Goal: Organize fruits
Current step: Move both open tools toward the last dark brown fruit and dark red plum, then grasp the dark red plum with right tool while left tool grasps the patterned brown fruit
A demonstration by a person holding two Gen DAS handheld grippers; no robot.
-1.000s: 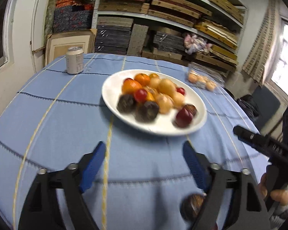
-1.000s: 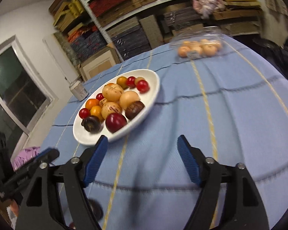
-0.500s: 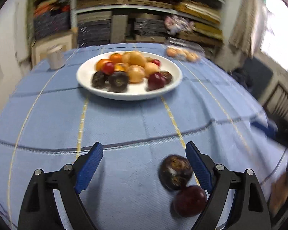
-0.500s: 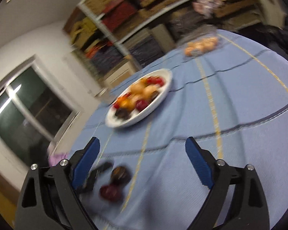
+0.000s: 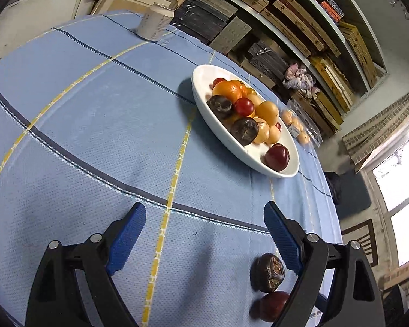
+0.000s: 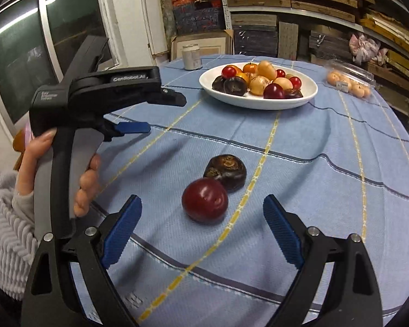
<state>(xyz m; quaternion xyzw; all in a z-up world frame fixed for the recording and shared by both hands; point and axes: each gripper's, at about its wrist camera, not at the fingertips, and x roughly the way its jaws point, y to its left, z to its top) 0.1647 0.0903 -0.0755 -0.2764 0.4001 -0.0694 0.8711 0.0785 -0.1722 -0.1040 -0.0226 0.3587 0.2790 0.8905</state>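
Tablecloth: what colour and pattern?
Light blue tablecloth with dark blue and yellow grid stripes; clearest in the right wrist view.

A round table draped in a light blue woven cloth (image 6: pixel 327 136) with yellow and dark blue stripes fills the near ground. Behind it, on the far side, white metal shelving (image 6: pixel 313 11) runs along the wall, stacked with flat wooden crates, dark patterned boxes and red-covered bundles. A pale framed board (image 6: pixel 201 45) leans against the foot of the shelves. To the far left is a white plaster wall (image 6: pixel 128 13) and a large dark-paned window (image 6: pixel 41 41) reflecting a strip light. In the left wrist view, daylight glares through a bright window (image 5: pixel 400 190) at the right, beside a brick-patterned curtain (image 5: pixel 381 128) and a dark chair (image 5: pixel 351 193).
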